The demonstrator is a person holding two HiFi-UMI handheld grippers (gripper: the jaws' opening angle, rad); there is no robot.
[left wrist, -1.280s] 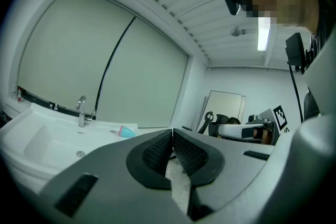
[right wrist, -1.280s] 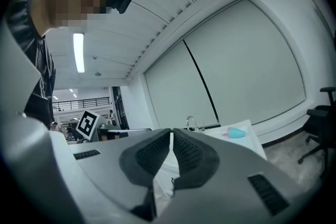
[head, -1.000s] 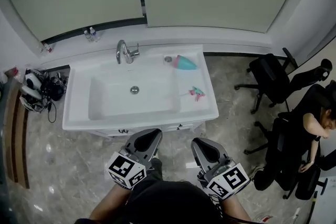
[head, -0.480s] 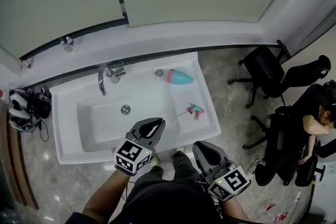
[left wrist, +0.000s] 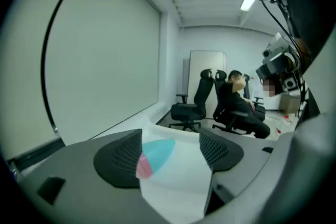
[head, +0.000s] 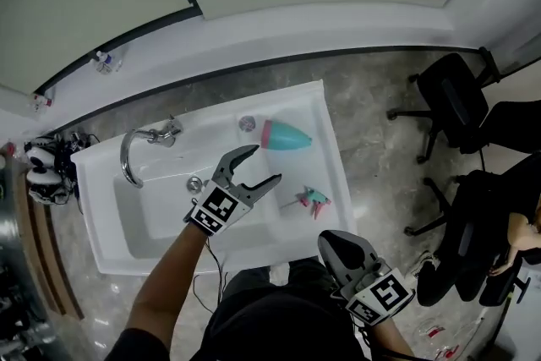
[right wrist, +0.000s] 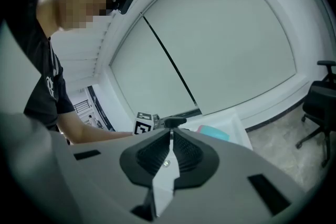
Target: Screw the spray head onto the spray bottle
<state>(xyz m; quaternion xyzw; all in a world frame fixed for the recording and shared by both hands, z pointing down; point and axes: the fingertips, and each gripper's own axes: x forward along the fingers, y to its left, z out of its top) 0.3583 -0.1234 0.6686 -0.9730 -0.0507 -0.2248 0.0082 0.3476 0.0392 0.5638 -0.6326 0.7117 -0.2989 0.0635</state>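
Observation:
A teal spray bottle (head: pixel 286 134) with a pink neck band lies on its side on the right ledge of the white sink (head: pixel 330 144). The teal-and-pink spray head (head: pixel 311 199) lies apart from it, nearer me on the same ledge. My left gripper (head: pixel 254 169) hangs over the basin, short of the bottle; its jaws have just been opening and hold nothing. In the left gripper view the bottle (left wrist: pixel 157 155) shows beyond the open left gripper (left wrist: pixel 170 152). My right gripper (head: pixel 347 254) is shut and empty, back by the sink's front edge. The right gripper view shows the right gripper (right wrist: pixel 171 136) with jaws closed and the bottle (right wrist: pixel 214 132) ahead.
A chrome faucet (head: pixel 135 152) stands at the basin's left, a drain (head: pixel 194 184) in its floor. Office chairs (head: pixel 448 101) and a seated person (head: pixel 520 232) are to the right. Small bottles (head: pixel 103 59) sit on the window ledge; gear (head: pixel 42 173) lies left of the sink.
My left gripper has reached forward over the basin toward the bottle and gone from shut to open. My right gripper stays shut. The sink is closer in view.

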